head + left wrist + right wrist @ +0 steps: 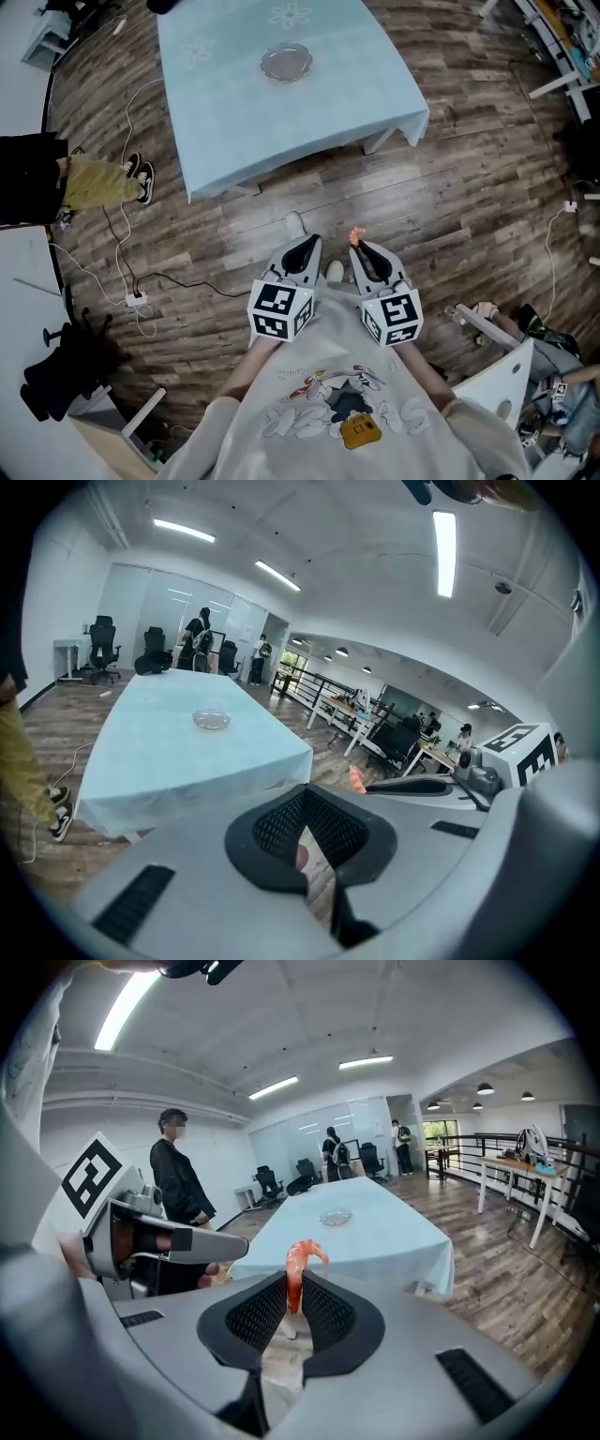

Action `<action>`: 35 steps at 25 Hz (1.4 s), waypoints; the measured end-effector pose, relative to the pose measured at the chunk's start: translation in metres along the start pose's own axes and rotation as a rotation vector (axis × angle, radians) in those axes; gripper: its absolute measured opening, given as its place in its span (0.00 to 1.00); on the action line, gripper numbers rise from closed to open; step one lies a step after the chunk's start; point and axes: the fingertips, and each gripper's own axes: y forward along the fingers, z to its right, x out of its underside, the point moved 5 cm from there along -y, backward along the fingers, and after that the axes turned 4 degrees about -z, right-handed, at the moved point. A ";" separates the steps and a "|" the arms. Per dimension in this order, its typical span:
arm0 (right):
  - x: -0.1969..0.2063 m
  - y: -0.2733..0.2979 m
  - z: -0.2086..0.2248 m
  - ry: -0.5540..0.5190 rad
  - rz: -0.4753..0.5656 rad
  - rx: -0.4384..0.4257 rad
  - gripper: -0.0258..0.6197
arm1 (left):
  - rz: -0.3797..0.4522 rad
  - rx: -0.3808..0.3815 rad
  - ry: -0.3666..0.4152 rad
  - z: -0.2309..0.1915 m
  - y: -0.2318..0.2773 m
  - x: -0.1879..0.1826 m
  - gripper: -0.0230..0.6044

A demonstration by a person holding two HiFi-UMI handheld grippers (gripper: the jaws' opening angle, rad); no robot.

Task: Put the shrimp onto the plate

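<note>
Over the floor (469, 178), right tongs (359, 247) pinch shrimp (296, 1265) upright.

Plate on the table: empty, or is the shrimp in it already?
Empty. Nothing lies in the plate; the shrimp is pinched in the right gripper, short of the table.

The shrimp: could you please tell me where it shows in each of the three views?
Head view: shrimp at centre, at the tip of the right gripper.
Left gripper view: shrimp small, right of centre.
Right gripper view: shrimp at centre, clamped between the jaws.
Shared landmark: the glass plate on the blue table.
</note>
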 end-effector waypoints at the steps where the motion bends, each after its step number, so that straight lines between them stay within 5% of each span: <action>1: -0.010 0.009 0.001 -0.007 0.001 0.007 0.15 | 0.007 0.004 0.004 -0.009 0.003 -0.011 0.05; 13: -0.113 0.111 -0.012 -0.047 0.061 0.076 0.14 | 0.061 0.058 0.024 -0.129 0.023 -0.101 0.05; 17: -0.121 0.136 -0.019 -0.039 0.053 0.080 0.14 | 0.051 0.093 0.056 -0.149 0.032 -0.104 0.05; 22: -0.130 0.158 -0.037 -0.065 0.017 0.076 0.14 | 0.051 0.099 -0.012 -0.179 0.027 -0.097 0.05; 35: -0.166 0.209 -0.029 -0.102 0.031 -0.040 0.14 | 0.076 -0.001 -0.046 -0.213 0.035 -0.113 0.05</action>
